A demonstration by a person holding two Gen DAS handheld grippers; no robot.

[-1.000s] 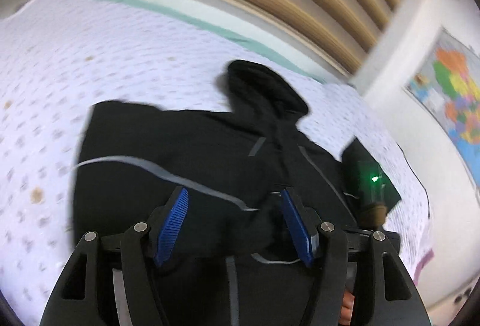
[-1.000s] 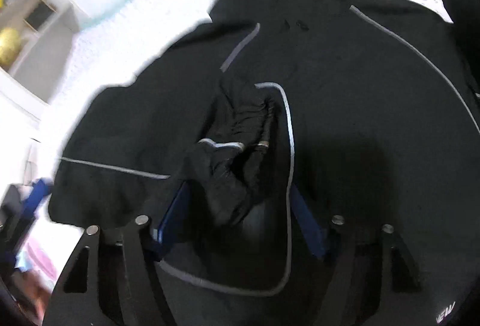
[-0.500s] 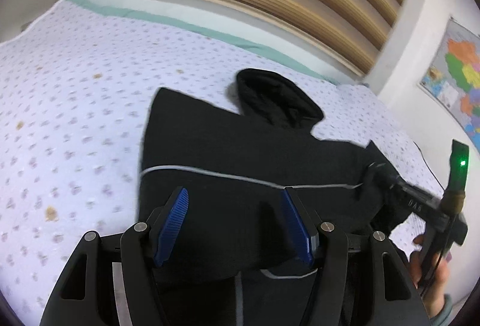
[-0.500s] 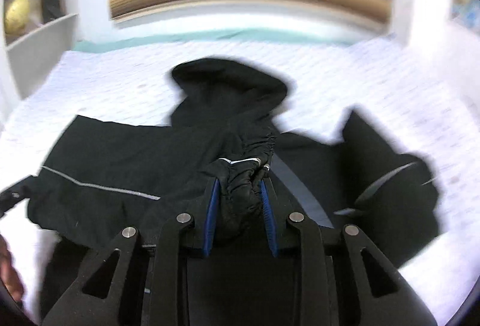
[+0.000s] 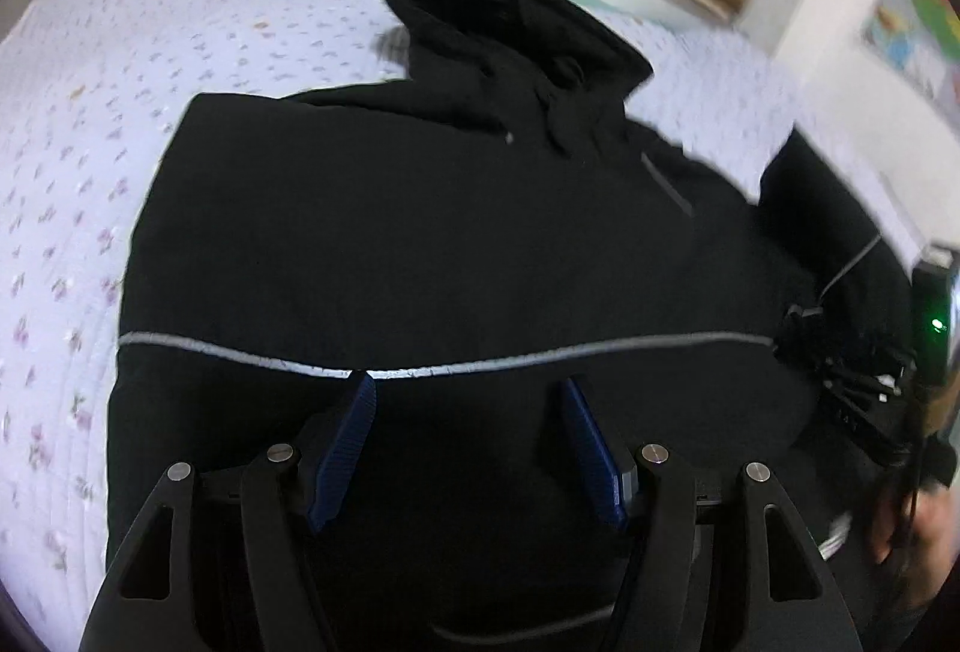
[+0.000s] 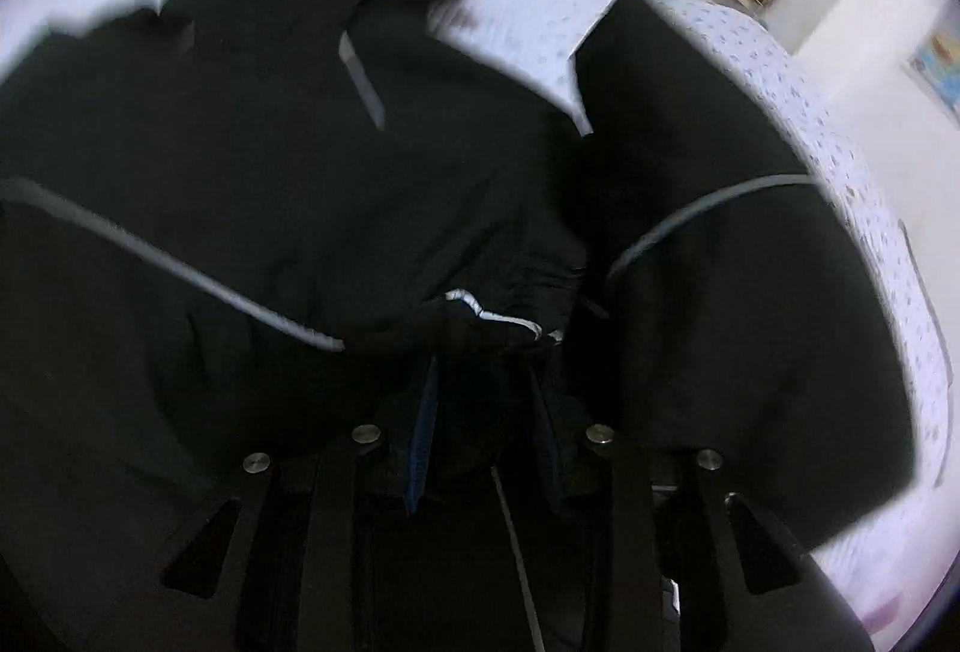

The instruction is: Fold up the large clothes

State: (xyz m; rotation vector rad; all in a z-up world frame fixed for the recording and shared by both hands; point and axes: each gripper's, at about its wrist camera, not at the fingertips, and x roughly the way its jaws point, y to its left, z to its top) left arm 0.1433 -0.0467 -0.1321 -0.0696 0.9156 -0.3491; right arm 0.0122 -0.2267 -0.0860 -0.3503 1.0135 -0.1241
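The black jacket (image 5: 432, 232) lies spread on the bed (image 5: 72, 159): soft, bulky, slippery-looking. Left tongs (image 5: 465, 394) hover apart; right tongs (image 6: 483, 370), easing slightly apart, pinch the gathered cuff (image 6: 498, 316), a good handle.

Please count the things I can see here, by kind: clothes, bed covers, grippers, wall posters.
Black hooded jacket: 1
Flowered bed cover: 1
Grippers: 2, left gripper and right gripper
Map poster: 1
Total: 5

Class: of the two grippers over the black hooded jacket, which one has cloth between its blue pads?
The right gripper: a bunched sleeve cuff sits between its pads. The left gripper is open over the black hooded jacket.
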